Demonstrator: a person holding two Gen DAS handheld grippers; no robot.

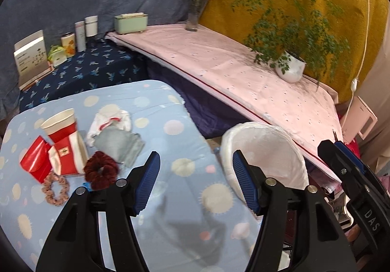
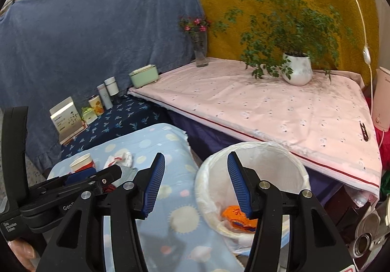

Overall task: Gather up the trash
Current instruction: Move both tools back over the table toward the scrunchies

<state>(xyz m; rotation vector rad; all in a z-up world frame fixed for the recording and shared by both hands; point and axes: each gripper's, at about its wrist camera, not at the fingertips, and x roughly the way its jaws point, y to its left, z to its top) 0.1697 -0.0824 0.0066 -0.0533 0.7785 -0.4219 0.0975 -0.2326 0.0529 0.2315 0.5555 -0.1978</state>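
On the light blue dotted cloth (image 1: 185, 140) lie a red and white paper cup (image 1: 62, 127), a flattened red and white carton (image 1: 67, 158), a red packet (image 1: 35, 161), a crumpled white tissue (image 1: 109, 123) and a grey cloth (image 1: 119, 145). A white-lined trash bin (image 1: 265, 150) stands to the right; it holds an orange wrapper (image 2: 240, 219). My left gripper (image 1: 196, 185) is open and empty over the cloth's right part. My right gripper (image 2: 195, 185) is open and empty over the bin's left rim (image 2: 207, 169).
A dark red scrunchie (image 1: 101, 171) and a pink scrunchie (image 1: 54, 189) lie by the trash. A pink-covered table (image 2: 280, 111) holds a potted plant (image 2: 296, 70) and a flower vase (image 2: 201, 50). Boxes and cans (image 1: 70, 39) line the dark blue shelf.
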